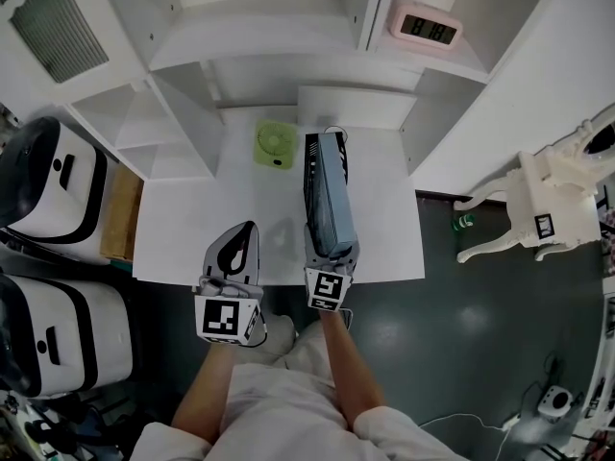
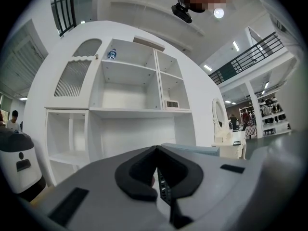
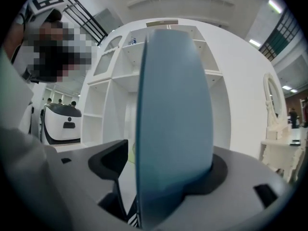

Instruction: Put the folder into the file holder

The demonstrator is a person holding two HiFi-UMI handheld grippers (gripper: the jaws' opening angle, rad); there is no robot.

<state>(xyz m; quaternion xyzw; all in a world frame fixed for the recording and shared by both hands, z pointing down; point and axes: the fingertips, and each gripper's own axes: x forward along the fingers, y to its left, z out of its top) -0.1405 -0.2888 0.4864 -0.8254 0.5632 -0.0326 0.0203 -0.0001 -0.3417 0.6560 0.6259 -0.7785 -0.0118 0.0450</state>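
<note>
A blue-grey folder [image 1: 334,205] stands on edge inside the black mesh file holder [image 1: 310,181] on the white table [image 1: 240,209]. My right gripper [image 1: 332,254] is at the folder's near end, jaws either side of it. In the right gripper view the folder [image 3: 173,114] fills the middle; it lies against the right jaw while the left pad [image 3: 108,162] stands clear of it, so the gripper is open. My left gripper [image 1: 245,230] is shut and empty over the table's front edge, left of the holder. Its view shows the folder's top [image 2: 192,149] just beyond its jaws.
A small green fan [image 1: 275,145] lies at the table's back beside the holder. White shelving [image 1: 192,75] rises behind, with a pink clock [image 1: 426,27] on a shelf. White machines [image 1: 53,190] stand left of the table; a white ornate stand [image 1: 553,200] is at right.
</note>
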